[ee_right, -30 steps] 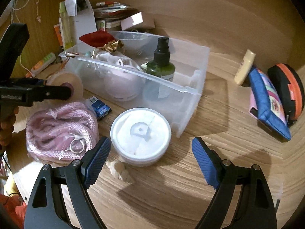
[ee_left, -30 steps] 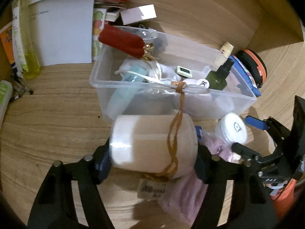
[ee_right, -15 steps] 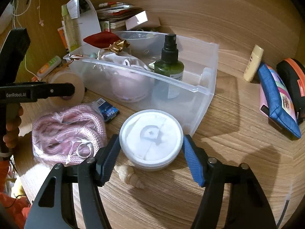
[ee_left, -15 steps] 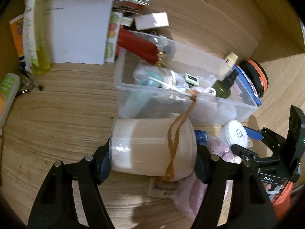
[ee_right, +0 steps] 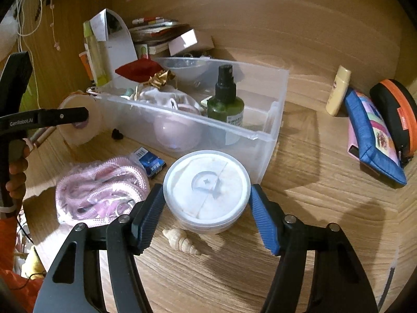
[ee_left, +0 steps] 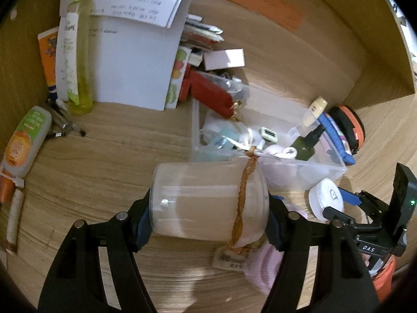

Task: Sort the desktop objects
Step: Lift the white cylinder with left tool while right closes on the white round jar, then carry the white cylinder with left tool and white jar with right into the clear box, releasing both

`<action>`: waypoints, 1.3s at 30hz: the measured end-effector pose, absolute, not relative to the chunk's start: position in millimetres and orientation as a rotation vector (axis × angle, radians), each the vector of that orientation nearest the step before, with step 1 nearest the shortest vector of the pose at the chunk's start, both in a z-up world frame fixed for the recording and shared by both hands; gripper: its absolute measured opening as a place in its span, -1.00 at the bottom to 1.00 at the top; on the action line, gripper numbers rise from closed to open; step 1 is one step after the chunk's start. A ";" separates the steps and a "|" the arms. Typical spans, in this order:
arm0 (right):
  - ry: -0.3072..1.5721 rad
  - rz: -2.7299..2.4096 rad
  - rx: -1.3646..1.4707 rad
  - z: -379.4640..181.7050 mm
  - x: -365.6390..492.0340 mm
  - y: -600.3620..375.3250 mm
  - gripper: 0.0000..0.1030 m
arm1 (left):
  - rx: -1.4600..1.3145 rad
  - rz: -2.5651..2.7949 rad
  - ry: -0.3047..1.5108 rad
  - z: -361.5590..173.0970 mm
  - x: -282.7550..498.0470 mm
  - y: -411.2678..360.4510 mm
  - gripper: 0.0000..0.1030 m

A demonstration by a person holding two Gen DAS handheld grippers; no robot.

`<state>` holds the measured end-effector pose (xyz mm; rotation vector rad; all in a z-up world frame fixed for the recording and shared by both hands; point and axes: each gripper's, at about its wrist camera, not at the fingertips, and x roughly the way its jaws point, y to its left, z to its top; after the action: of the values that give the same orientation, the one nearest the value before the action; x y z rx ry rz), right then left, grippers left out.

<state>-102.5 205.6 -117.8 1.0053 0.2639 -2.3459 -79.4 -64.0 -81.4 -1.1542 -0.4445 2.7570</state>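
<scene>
Round white tub (ee_right: 206, 190) sits on the worktop (ee_right: 312, 208) at lower centre, right tool (ee_right: 206, 206) pads flanking it, possibly touching; left tool (ee_left: 208, 208) clamps a clear jar (ee_left: 208, 203) whose smooth wall could slip

Two close fisheye views look forward along each gripper's fingers, low over a wooden desk (ee_right: 312, 195). Both face and share the clear plastic bin (ee_left: 299, 167) (ee_right: 260, 135).

The left gripper (ee_left: 209, 208) is clamped, its 2 pads pressing both ends of what it holds, lifted off the surface. The right gripper (ee_right: 207, 203) sits low with its 2 blue pads (ee_right: 263, 224) spread, both just beside the held item's sides.
</scene>
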 end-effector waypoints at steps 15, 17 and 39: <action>0.206 -2.381 0.899 -87.1 -98.4 212.9 0.20 | -1.037 2.723 -0.397 -53.2 -89.1 -31.1 0.34; 0.196 -2.378 0.895 -86.1 -98.9 213.9 0.20 | -1.029 2.710 -0.400 -50.0 -91.7 -30.1 0.32; 0.126 -2.446 0.819 -59.5 -95.4 243.9 0.20 | -0.974 2.713 -0.407 -33.4 -94.4 -29.8 0.32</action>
<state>-95.4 243.9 -59.5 0.8194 0.1257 -2.4462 -94.4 -29.8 -33.4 -0.9737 -0.4069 2.7134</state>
